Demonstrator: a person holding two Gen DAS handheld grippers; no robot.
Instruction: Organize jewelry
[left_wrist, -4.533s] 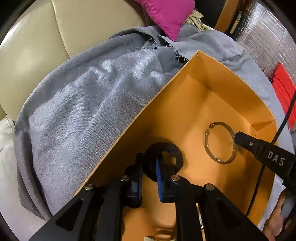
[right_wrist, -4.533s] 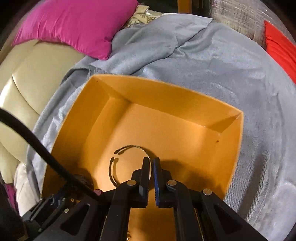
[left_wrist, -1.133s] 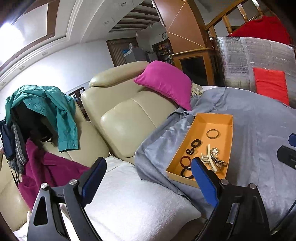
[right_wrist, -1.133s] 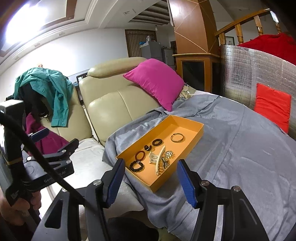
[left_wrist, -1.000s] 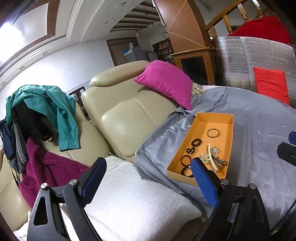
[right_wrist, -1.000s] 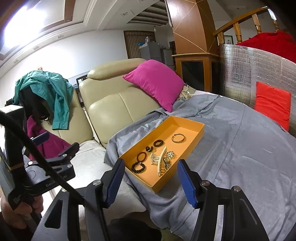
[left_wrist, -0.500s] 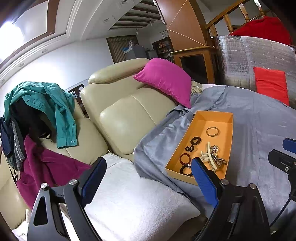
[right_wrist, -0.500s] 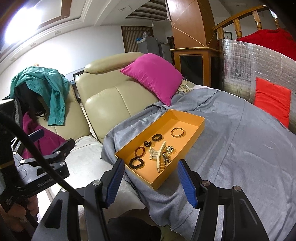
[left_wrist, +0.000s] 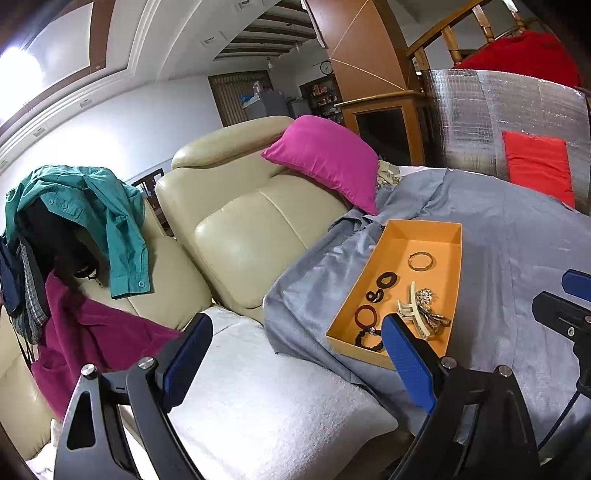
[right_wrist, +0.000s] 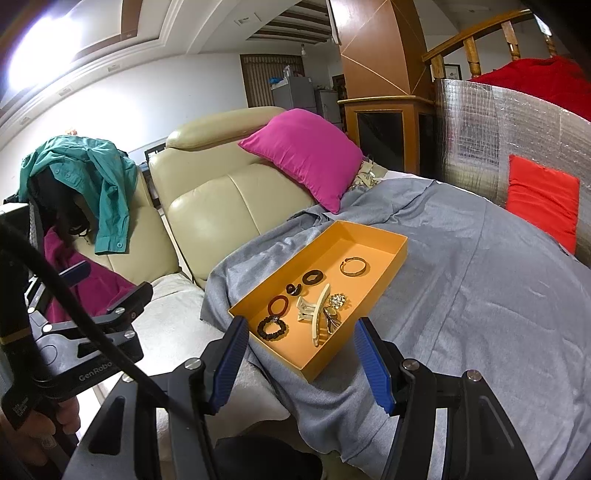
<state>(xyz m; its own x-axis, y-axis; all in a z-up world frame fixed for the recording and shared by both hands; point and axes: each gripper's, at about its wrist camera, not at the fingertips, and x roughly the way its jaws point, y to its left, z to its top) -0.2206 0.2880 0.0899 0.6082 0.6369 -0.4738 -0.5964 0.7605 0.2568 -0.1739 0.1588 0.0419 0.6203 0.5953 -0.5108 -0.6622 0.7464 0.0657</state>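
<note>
On grey cloth (right_wrist: 480, 295), orange tray (right_wrist: 391, 258) holds jewelry; both hand-held grippers gape empty.

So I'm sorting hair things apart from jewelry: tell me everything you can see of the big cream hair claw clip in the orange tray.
The cream claw clip looks like glossy plastic: a long curved spine with blunt teeth on its left side. It lies flat in the orange tray, running lengthwise toward the near end. A sparkly brooch and some metal pieces lie against its right side; whether they touch is unclear. Nothing grips it.
</note>
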